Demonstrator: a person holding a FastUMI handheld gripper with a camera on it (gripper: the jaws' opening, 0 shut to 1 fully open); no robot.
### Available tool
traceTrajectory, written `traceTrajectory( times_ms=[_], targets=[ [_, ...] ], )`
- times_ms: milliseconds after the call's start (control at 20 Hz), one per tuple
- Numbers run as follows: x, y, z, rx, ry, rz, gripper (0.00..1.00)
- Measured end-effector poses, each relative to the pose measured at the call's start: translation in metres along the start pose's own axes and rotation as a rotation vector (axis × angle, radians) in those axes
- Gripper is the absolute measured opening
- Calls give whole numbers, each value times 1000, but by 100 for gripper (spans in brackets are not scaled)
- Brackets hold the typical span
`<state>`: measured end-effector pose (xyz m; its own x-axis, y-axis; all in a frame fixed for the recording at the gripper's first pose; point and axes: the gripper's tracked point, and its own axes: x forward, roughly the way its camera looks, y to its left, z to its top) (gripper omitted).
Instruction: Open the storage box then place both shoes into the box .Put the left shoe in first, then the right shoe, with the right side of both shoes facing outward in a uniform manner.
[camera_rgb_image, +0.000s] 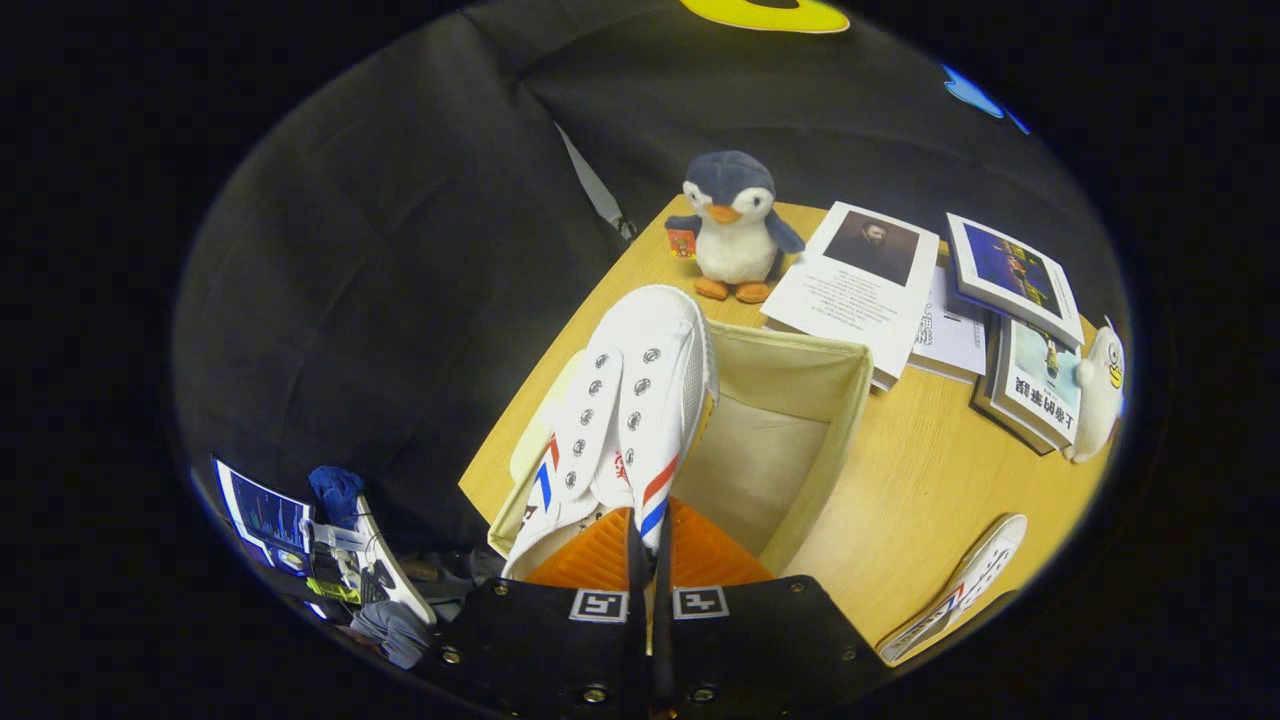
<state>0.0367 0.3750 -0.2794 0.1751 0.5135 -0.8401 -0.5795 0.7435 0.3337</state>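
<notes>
1. The storage box (800, 400), a cream fabric bin, stands open on the wooden worktop (920, 490), its near-left corner close to the worktop's left edge; its inside looks bare on the right and far sides.
2. The hand-held gripper (648, 548) has its fingers drawn narrow, clamped on the heel end of a white shoe (630, 400) with red and blue side stripes.
3. That shoe stretches away from the fingers, toe pointing far, lying over the box's left wall with its lace eyelets up; whether it rests on the rim cannot be told.
4. The second white shoe (955, 590) lies on the worktop to the near right, well apart from the box, close to the worktop's near edge.
5. Open wood lies between the box's right wall and that shoe.
6. Beyond the box, a plush penguin (735, 225) stands near the far edge; books (870, 280) are stacked just past the box's far-right corner, with a small white plush (1098, 390) further right.
7. The gripper points forward and down over the box's near-left corner.
</notes>
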Motion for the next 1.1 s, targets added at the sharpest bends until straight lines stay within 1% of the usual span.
traceTrajectory(
  times_ms=[150,200,250,300,350,400,450,500,550,800,1000,1100],
  targets=[
    [21,-4,-1,-16,4,-25,2],
    [29,-4,-4,0,17,-17,2],
    [32,0,-7,20,28,22,6],
    [22,5,0,37,16,43,25],
    [25,1,2,33,-3,39,44],
    [19,-10,10,16,-31,7,63],
    [12,-14,17,4,-61,-9,82],
    [3,-19,22,4,-84,-16,83],
    [-7,-20,25,11,-103,-13,89],
    [-56,-48,33,57,-194,-31,89],
    [-95,-77,24,88,-247,-64,89],
    [-116,-87,22,113,-285,-67,89]
  ],
)
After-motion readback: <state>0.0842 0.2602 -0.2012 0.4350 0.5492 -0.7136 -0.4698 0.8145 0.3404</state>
